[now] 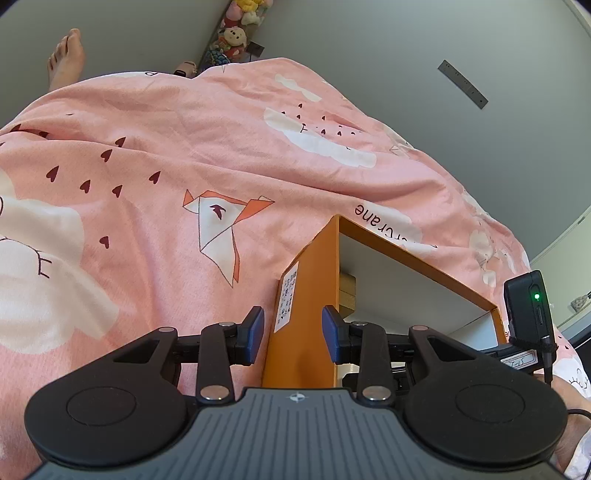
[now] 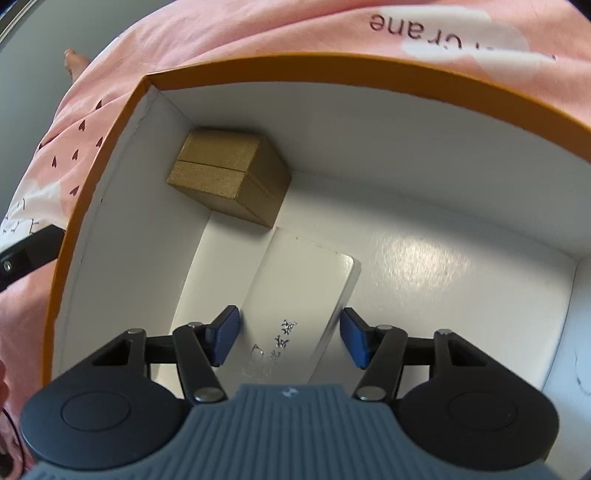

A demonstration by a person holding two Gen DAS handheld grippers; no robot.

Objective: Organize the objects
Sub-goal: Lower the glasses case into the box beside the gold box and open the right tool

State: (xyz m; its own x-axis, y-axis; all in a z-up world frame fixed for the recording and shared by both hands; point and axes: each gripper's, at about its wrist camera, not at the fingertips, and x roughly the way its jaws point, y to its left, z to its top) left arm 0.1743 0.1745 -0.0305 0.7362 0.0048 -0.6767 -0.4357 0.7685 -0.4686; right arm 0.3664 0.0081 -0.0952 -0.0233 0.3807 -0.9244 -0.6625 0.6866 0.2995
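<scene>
An orange box with a white inside lies open on the pink bed cover. My left gripper straddles its near-left wall, the blue pads shut on that wall. In the right wrist view, a small gold box sits in the far-left corner of the orange box. A flat white box with silver lettering lies on the floor just in front of it. My right gripper points down into the orange box, open, its pads either side of the white box's near end without pressing it.
The pink patterned bed cover spreads all around the box. A person's bare foot and plush toys are beyond the bed on the grey floor. The right gripper's black body hangs over the box's right side.
</scene>
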